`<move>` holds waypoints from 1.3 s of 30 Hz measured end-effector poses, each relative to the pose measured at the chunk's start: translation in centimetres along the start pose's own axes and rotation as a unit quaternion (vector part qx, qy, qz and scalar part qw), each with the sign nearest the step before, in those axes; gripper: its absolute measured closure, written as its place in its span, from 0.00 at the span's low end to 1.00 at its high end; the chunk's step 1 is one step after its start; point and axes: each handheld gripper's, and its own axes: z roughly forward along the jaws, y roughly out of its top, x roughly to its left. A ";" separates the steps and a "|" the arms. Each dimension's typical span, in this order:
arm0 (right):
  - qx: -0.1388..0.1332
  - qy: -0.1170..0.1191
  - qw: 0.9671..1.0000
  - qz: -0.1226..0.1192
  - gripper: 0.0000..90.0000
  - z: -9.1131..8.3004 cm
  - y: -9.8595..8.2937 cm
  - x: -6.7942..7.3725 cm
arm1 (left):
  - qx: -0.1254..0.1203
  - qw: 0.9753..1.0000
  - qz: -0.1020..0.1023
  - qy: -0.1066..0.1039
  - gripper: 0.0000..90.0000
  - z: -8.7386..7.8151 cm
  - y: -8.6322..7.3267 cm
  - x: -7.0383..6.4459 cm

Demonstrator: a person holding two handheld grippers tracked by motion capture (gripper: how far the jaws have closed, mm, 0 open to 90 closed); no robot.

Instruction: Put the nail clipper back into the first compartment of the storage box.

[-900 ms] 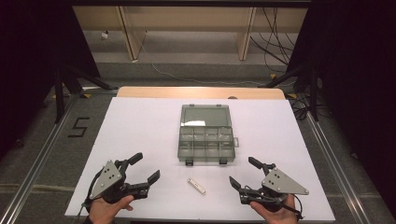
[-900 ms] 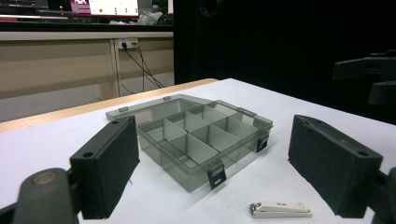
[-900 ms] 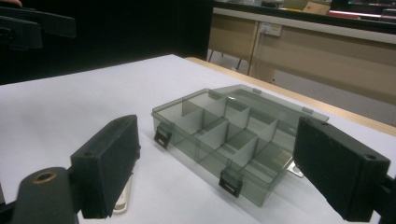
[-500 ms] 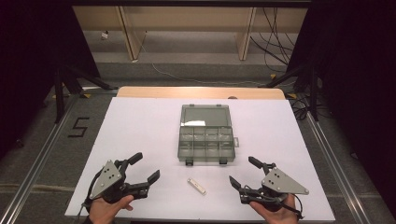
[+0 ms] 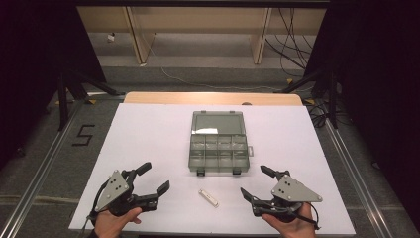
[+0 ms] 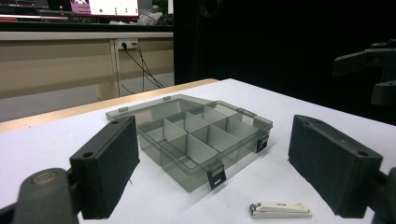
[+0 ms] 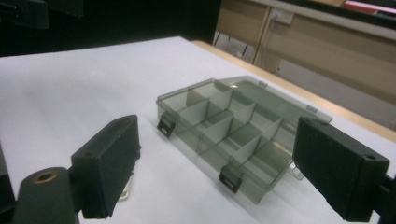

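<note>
Box (image 5: pixel 218 144): see-through grey, lid open flat, in the middle of the white worktop (image 5: pixel 148 134); its little cells look bare.
Clipper (image 5: pixel 208 198): small and white, lies flat just in front of the box, between the two tongs, touching neither.
Left tongs (image 5: pixel 151 181): spread wide, hold nothing, low at the near left edge.
Right tongs (image 5: pixel 255 182): spread wide, hold nothing, low at the near right edge.

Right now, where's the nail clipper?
In the high view, the nail clipper lies on the white table, just in front of the open organizer box, between the two grippers.
</note>
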 end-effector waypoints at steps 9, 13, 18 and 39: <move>0.040 0.022 0.999 -0.001 0.18 0.4 1.0 -0.1 | 0.000 1.000 0.002 0.001 0.17 0.0 0.0 0.0; 0.052 0.031 0.998 0.005 0.18 0.9 1.3 -0.1 | 0.001 1.000 0.001 0.002 0.17 0.0 0.0 0.0; 0.066 0.055 0.996 -0.009 0.22 2.0 2.0 0.2 | 0.002 1.000 0.003 0.003 0.17 0.0 0.0 0.0; 0.156 0.120 0.979 -0.050 0.23 7.7 3.5 2.0 | 0.004 1.000 0.002 0.001 0.17 0.1 -0.1 0.1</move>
